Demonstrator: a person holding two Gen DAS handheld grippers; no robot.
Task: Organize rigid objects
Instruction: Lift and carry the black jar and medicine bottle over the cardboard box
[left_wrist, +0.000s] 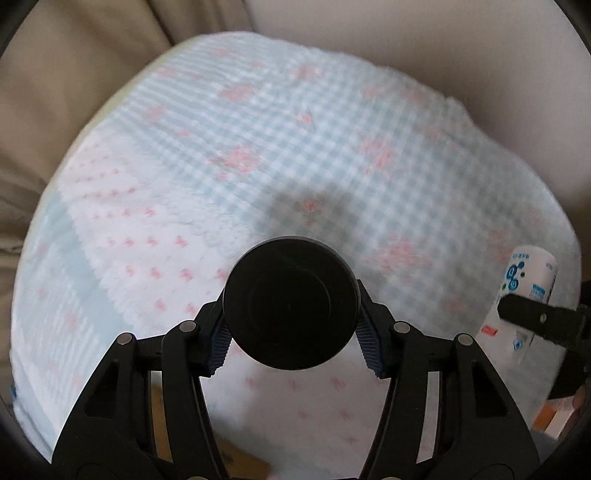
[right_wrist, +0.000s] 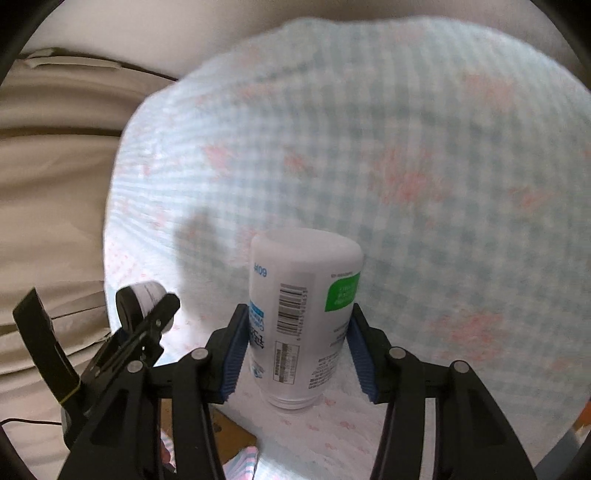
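Left gripper (left_wrist: 291, 328) clamped on round black lidded jar (left_wrist: 291, 303), over checked blue-pink fleece blanket (left_wrist: 295, 147) near front edge. Right gripper (right_wrist: 297, 354) clamped on white plastic bottle (right_wrist: 304, 314), upside down; barcode, green label, "60H" legible, brand unreadable.

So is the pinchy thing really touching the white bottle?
Touching. In the right wrist view, the right gripper has both blue pads pressed against the sides of the white bottle, with no gap showing.

A fluffy blue-and-white gingham blanket (left_wrist: 332, 147) with pink motifs spreads beneath the jaws over a beige cushion (left_wrist: 74, 92).
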